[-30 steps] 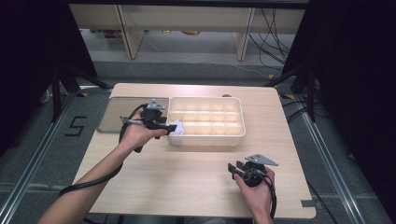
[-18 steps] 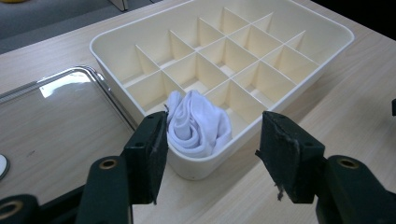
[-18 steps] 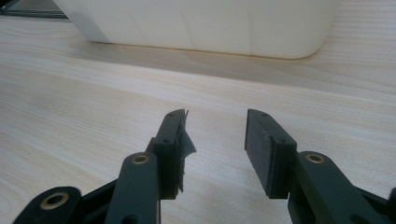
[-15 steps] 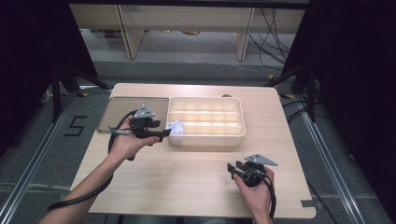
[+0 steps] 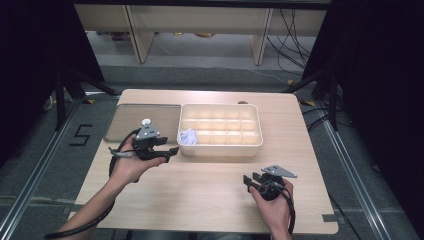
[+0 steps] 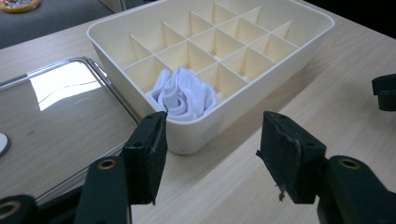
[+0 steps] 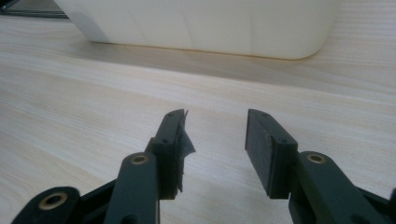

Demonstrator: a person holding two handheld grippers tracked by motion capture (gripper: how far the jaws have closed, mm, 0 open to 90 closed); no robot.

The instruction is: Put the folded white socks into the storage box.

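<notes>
Your left gripper [image 5: 167, 149] is now pulled back from the cream plastic divided tray [image 6: 299, 44], where before it was reaching over the tray's corner, and its jaws are standing apart, holding nothing. The crumpled white cloth [image 6: 183, 94] is lying in the near corner compartment. Your left wrist is bending inward, beside the shiny flat metal lid [image 5: 127, 125]. Your right gripper [image 5: 254, 180] is resting low over the pale wooden table [image 5: 200, 195], jaws released.
</notes>
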